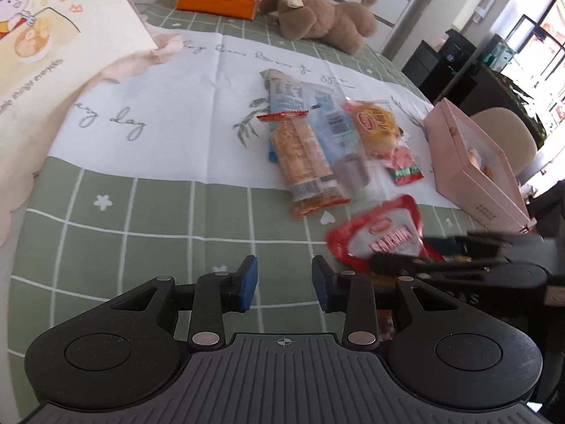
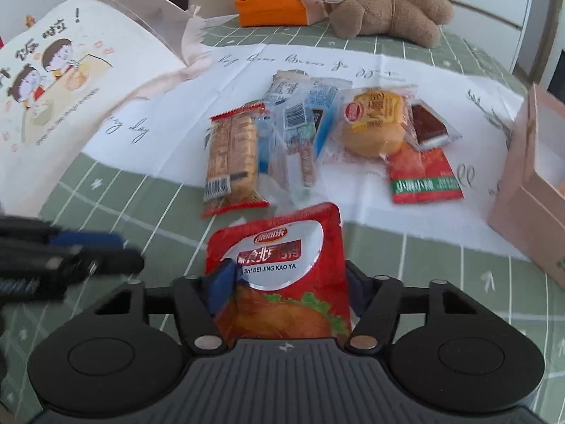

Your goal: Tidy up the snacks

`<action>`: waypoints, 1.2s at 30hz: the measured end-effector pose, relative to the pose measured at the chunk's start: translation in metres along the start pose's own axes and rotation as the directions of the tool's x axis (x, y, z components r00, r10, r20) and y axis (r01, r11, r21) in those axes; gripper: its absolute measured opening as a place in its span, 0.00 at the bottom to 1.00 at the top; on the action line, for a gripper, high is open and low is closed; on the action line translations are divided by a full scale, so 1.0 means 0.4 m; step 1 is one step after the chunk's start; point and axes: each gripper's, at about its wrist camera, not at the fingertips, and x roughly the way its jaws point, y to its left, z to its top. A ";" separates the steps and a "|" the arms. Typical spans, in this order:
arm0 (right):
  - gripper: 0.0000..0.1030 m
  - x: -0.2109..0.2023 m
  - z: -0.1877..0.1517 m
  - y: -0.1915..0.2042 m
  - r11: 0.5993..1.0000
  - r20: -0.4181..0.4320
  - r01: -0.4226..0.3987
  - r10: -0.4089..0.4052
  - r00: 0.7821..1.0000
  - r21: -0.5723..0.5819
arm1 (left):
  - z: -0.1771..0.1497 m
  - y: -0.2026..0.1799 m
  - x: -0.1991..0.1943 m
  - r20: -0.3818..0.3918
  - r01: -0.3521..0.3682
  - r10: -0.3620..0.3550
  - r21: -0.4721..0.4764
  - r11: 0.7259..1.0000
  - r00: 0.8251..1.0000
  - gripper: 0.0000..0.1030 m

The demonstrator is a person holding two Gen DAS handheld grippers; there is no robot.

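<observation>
My right gripper (image 2: pixel 284 291) clamps the red roast-duck packet (image 2: pixel 282 268) above the green checked tablecloth (image 2: pixel 406 258), my left gripper (image 1: pixel 284 284) hangs empty, jaws apart, remaining snacks (image 2: pixel 300 137) piled beyond, pink box (image 2: pixel 529 190) right, plush toy (image 2: pixel 385 10) farthest.

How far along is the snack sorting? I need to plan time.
Done: something already lies in the pink box, though it is unclear what. In hand: the right gripper grips the red roast-duck packet; the left gripper is open and empty. Left: the snack pile on the table.
</observation>
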 end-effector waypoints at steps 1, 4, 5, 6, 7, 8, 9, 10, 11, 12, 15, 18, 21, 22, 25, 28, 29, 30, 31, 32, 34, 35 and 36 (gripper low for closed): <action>0.52 -0.014 -0.011 -0.012 1.000 -0.004 0.004 -0.004 1.000 0.017 | 0.001 -0.008 0.003 -0.002 0.011 -0.011 0.006 1.000 1.000 0.37; 0.47 -0.066 -0.058 -0.047 0.998 -0.002 0.024 -0.024 1.000 0.064 | 0.006 -0.039 0.014 -0.002 0.049 -0.049 0.040 0.998 0.999 0.37; 0.46 -0.081 -0.075 -0.055 0.997 0.005 0.026 -0.026 1.000 0.074 | 0.015 -0.048 0.017 0.008 0.052 -0.052 0.045 0.998 0.999 0.37; 0.46 -0.101 -0.097 -0.066 0.995 0.009 0.032 -0.033 0.999 0.091 | 0.024 -0.053 0.020 0.023 0.046 -0.047 0.046 0.998 0.999 0.37; 0.46 -0.114 -0.115 -0.075 0.994 0.011 0.045 -0.046 0.999 0.104 | 0.040 -0.056 0.023 0.055 0.027 -0.029 0.041 0.999 0.998 0.37; 0.46 -0.126 -0.132 -0.082 0.991 0.015 0.063 -0.065 0.998 0.114 | 0.060 -0.057 0.028 0.092 -0.005 0.002 0.028 1.000 0.996 0.37; 0.47 -0.138 -0.148 -0.090 0.989 0.022 0.080 -0.083 0.996 0.121 | 0.079 -0.056 0.035 0.118 -0.034 0.032 0.016 0.999 0.992 0.37; 0.50 -0.148 -0.163 -0.099 0.986 0.029 0.099 -0.104 0.994 0.132 | 0.101 -0.054 0.046 0.140 -0.062 0.061 0.003 0.998 0.988 0.37; 0.55 -0.155 -0.174 -0.106 0.983 0.031 0.117 -0.123 0.992 0.144 | 0.125 -0.053 0.063 0.150 -0.091 0.091 -0.003 0.996 0.984 0.37; 0.55 -0.161 -0.185 -0.112 0.979 0.033 0.130 -0.137 0.990 0.158 | 0.146 -0.054 0.083 0.143 -0.118 0.117 -0.002 0.993 0.983 0.37; 0.64 -0.173 -0.206 -0.124 0.970 0.038 0.143 -0.153 0.987 0.198 | 0.185 -0.056 0.148 0.093 -0.140 0.138 0.010 0.990 0.986 0.44; 0.73 -0.190 -0.224 -0.122 0.963 0.061 0.145 -0.162 0.985 0.225 | 0.195 -0.080 0.168 0.091 -0.130 0.125 0.055 0.990 0.988 0.43; 0.81 -0.208 -0.245 -0.116 0.961 0.090 0.138 -0.163 0.982 0.241 | 0.182 -0.105 0.177 0.080 -0.127 0.117 0.127 0.984 0.990 0.42; 0.82 -0.210 -0.251 -0.114 0.960 0.095 0.132 -0.159 0.983 0.248 | 0.169 -0.117 0.175 0.064 -0.110 0.101 0.154 0.982 0.993 0.42; 0.83 -0.202 -0.256 -0.111 0.952 0.090 0.104 -0.135 0.987 0.289 | 0.124 -0.142 0.159 0.030 -0.060 0.055 0.223 0.973 0.998 0.41; 0.84 -0.182 -0.251 -0.112 0.945 0.085 0.086 -0.119 0.989 0.316 | 0.061 -0.163 0.128 -0.002 -0.022 0.024 0.292 0.956 1.000 0.41; 0.84 -0.175 -0.246 -0.111 0.943 0.084 0.094 -0.127 0.988 0.320 | 0.044 -0.166 0.119 -0.011 -0.013 0.017 0.309 0.951 1.000 0.41; 0.85 -0.167 -0.239 -0.108 0.941 0.085 0.103 -0.137 0.987 0.321 | 0.024 -0.169 0.109 -0.025 -0.008 0.016 0.323 0.946 1.000 0.41; 0.86 -0.159 -0.233 -0.105 0.941 0.086 0.110 -0.144 0.986 0.319 | 0.010 -0.170 0.104 -0.034 -0.006 0.018 0.332 0.943 0.999 0.41; 0.87 -0.149 -0.227 -0.103 0.942 0.084 0.112 -0.146 0.986 0.316 | -0.002 -0.172 0.098 -0.034 -0.003 0.015 0.335 0.942 0.999 0.41; 0.91 -0.130 -0.217 -0.099 0.943 0.082 0.120 -0.152 0.985 0.309 | -0.015 -0.165 0.087 -0.044 0.007 0.007 0.326 0.945 0.999 0.41; 0.94 -0.123 -0.215 -0.096 0.943 0.084 0.127 -0.160 0.984 0.308 | -0.019 -0.163 0.085 -0.052 0.013 0.004 0.320 0.947 0.999 0.42; 0.95 -0.117 -0.212 -0.092 0.944 0.088 0.136 -0.169 0.982 0.301 | -0.022 -0.162 0.085 -0.058 0.014 0.005 0.318 0.948 0.998 0.42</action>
